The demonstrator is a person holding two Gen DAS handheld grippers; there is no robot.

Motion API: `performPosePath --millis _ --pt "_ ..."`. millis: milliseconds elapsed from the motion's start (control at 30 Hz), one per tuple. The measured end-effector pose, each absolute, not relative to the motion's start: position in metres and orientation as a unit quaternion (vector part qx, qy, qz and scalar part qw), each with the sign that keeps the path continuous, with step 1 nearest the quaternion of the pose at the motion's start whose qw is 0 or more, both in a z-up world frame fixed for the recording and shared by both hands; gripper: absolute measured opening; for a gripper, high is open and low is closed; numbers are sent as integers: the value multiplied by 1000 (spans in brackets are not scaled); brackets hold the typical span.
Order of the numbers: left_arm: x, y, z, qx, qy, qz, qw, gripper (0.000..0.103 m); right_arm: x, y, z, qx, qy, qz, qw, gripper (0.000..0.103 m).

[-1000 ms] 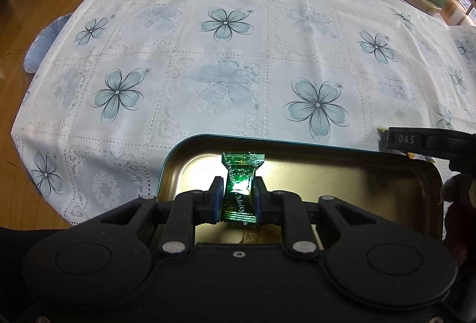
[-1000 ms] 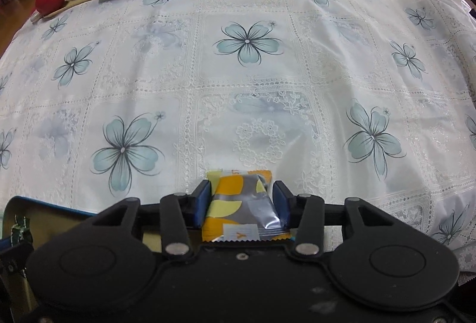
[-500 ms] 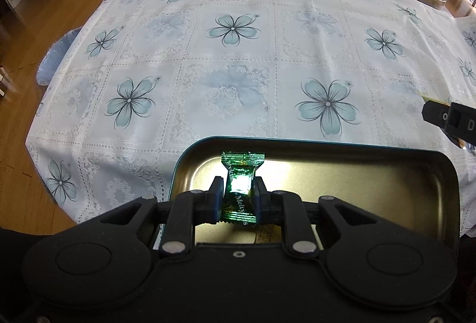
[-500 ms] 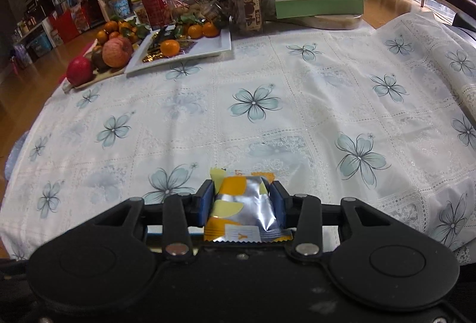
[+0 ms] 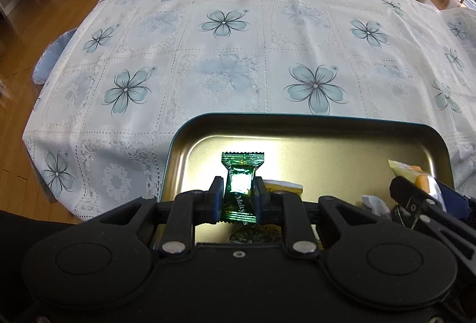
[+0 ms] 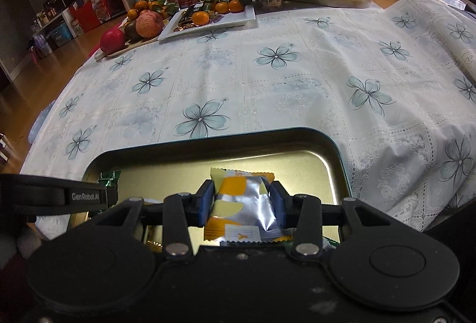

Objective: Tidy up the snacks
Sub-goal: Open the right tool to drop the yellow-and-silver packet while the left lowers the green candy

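The left gripper (image 5: 238,198) is clamped on a green candy (image 5: 240,189), and the right gripper (image 6: 241,205) is clamped on a silver and orange snack packet (image 6: 241,204). Both hang above the open metal tin (image 5: 297,122) at the near edge of the table; the candy is over the left part, the packet over the right part. A few wrapped snacks already lie on the tin's near floor. To do this step well, I think each hand should go lower before it lets go, so the snack drops flat inside the rim. The hands are near each other, so release one at a time. The fruit board (image 6: 119,50) and the white plate (image 6: 247,16) stay far away on the flowered tablecloth (image 5: 223,70).
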State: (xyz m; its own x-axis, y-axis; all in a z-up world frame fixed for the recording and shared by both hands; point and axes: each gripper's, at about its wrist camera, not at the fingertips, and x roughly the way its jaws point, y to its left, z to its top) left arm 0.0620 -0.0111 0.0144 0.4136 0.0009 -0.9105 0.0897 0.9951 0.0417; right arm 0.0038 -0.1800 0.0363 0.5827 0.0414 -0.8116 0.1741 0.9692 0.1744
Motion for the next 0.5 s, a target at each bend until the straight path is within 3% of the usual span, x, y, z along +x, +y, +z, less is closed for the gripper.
performPosePath --millis 500 --pt "24 -5 7 42 539 -11 841 27 -7 -186 42 128 442 -39 887 43"
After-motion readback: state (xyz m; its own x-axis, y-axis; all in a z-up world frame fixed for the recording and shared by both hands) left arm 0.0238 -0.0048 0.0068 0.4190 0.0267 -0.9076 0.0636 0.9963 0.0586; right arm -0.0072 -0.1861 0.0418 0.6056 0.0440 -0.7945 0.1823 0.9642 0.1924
